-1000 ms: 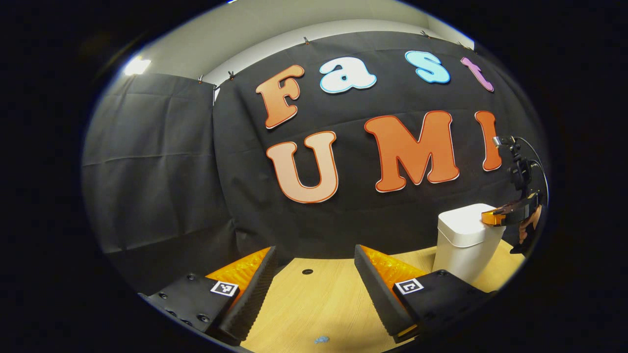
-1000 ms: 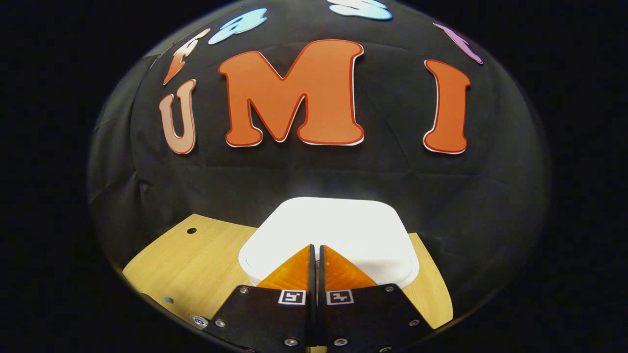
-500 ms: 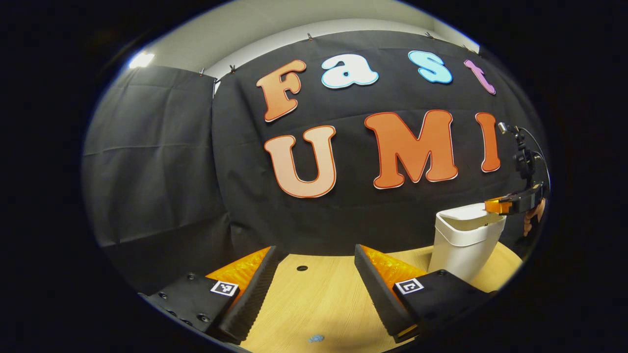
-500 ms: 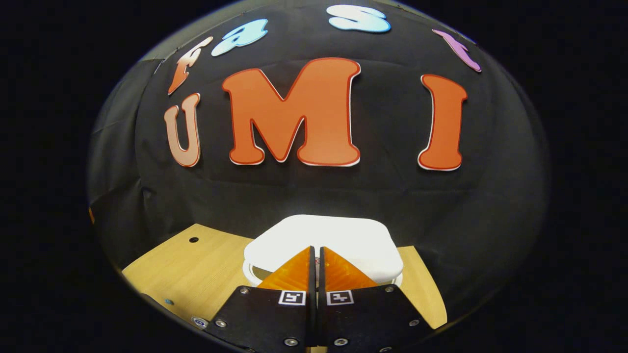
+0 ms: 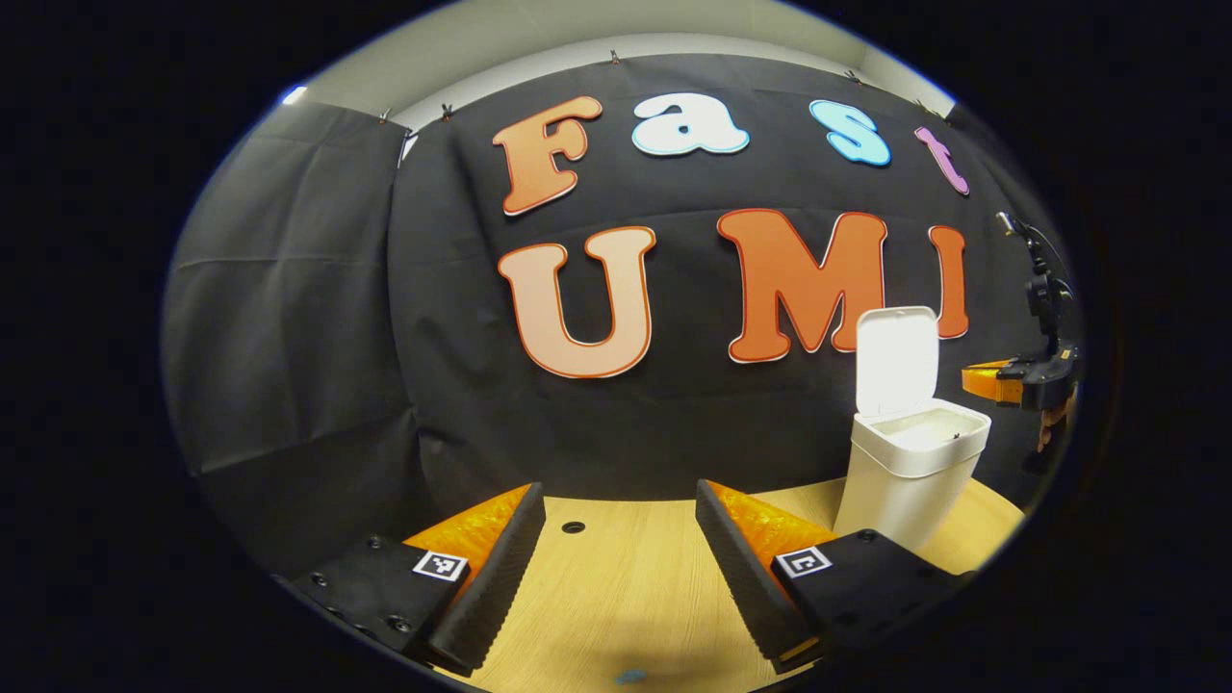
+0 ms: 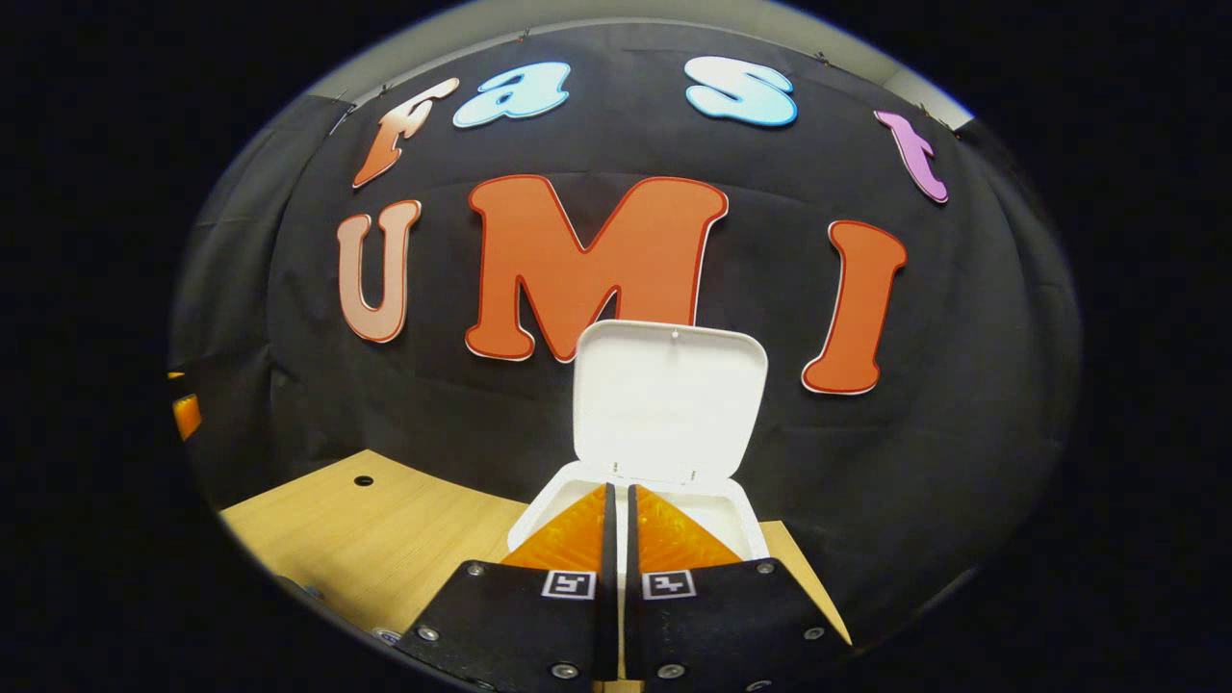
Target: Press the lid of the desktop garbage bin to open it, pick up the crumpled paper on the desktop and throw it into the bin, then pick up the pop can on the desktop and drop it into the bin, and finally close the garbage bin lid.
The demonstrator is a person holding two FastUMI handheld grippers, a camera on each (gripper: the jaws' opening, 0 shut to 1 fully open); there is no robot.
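Observation:
The white desktop bin (image 5: 910,472) stands on the wooden desk at the right of the left gripper view, its lid (image 5: 897,360) standing upright and open. In the right gripper view the lid (image 6: 669,399) rises behind the bin's open mouth (image 6: 722,515). My right gripper (image 6: 617,493) is shut with nothing held, its tips just above the bin's front rim; it also appears as the right gripper (image 5: 982,377) to the right of the bin, above rim height. My left gripper (image 5: 621,505) is open over the desk, empty, well left of the bin.
The wooden desk (image 5: 635,597) has a round cable hole (image 5: 574,527) near the back. A small blue speck (image 5: 630,677) lies on the desk near the front edge. Black cloth walls close the back and left sides.
The bin lid sprang from closed to fully upright. My right gripper lifted off the lid and rose above the bin. The left gripper stayed open and shifted slightly.

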